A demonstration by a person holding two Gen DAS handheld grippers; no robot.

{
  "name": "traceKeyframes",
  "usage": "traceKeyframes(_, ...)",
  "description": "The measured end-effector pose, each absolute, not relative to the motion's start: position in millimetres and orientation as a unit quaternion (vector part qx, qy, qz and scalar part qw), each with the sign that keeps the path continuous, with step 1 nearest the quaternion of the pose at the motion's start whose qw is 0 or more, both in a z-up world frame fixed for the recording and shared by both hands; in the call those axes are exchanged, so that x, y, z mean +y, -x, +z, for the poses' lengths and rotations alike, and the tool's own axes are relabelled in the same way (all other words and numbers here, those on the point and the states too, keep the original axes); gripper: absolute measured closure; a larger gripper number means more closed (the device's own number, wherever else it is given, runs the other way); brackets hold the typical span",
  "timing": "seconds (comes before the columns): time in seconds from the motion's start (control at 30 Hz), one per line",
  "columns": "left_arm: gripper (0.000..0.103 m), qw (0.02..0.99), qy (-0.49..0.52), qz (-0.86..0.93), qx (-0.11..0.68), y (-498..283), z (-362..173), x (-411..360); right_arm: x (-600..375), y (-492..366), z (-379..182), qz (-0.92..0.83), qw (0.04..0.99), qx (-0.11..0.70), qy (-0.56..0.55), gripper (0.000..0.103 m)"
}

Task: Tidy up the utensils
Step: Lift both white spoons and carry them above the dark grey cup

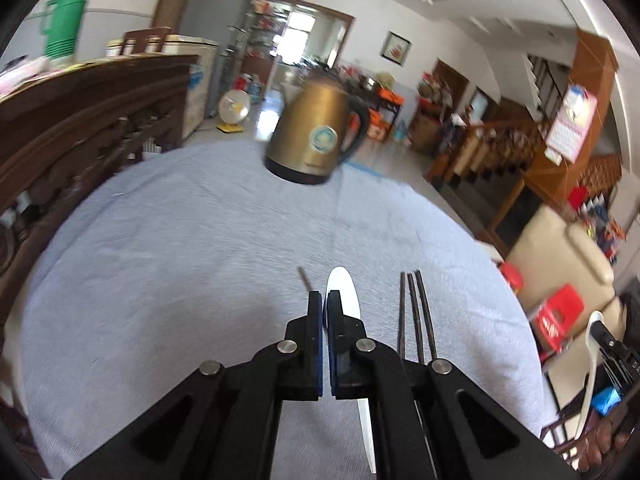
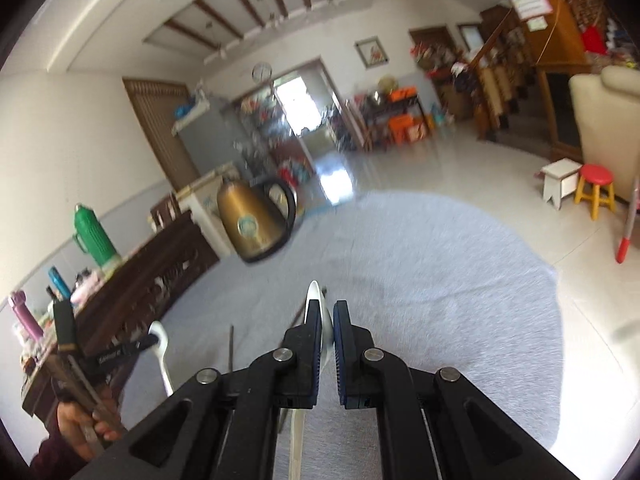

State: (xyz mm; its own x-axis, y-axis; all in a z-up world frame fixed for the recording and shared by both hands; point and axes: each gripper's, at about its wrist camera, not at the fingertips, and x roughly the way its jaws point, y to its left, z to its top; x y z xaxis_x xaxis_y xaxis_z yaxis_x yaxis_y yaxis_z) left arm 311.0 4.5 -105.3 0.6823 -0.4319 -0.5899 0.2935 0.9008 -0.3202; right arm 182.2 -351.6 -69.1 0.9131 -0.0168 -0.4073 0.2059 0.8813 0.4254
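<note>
My left gripper (image 1: 324,300) is shut on a white spoon (image 1: 344,292), whose bowl sticks out past the fingertips and whose handle runs back under the jaws. Three dark chopsticks (image 1: 416,312) lie on the grey tablecloth (image 1: 180,260) to its right, and one more stick tip (image 1: 304,278) shows at its left. My right gripper (image 2: 327,314) is shut on a second white spoon (image 2: 314,296), held above the cloth (image 2: 440,280). In the right wrist view the left gripper with its spoon (image 2: 162,344) shows at the far left.
A gold electric kettle (image 1: 316,132) stands at the far edge of the table; it also shows in the right wrist view (image 2: 252,220). A dark wooden cabinet (image 1: 88,120) with a green thermos (image 1: 66,20) flanks the left. Stools (image 2: 596,188) and a sofa stand at the right.
</note>
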Motion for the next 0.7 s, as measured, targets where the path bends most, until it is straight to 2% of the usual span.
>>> traceKeyframes(0.43,0.101,0.938,0.145,-0.155,0.273,-221,-65,65,-260,-133,-1,-0.040,0.987,0.070,-0.140,0.096)
traceKeyframes(0.7,0.101,0.950,0.153,-0.177,0.209,-174,-24,73,-196,-146,-5,-0.013,0.995,0.055,-0.086,0.096)
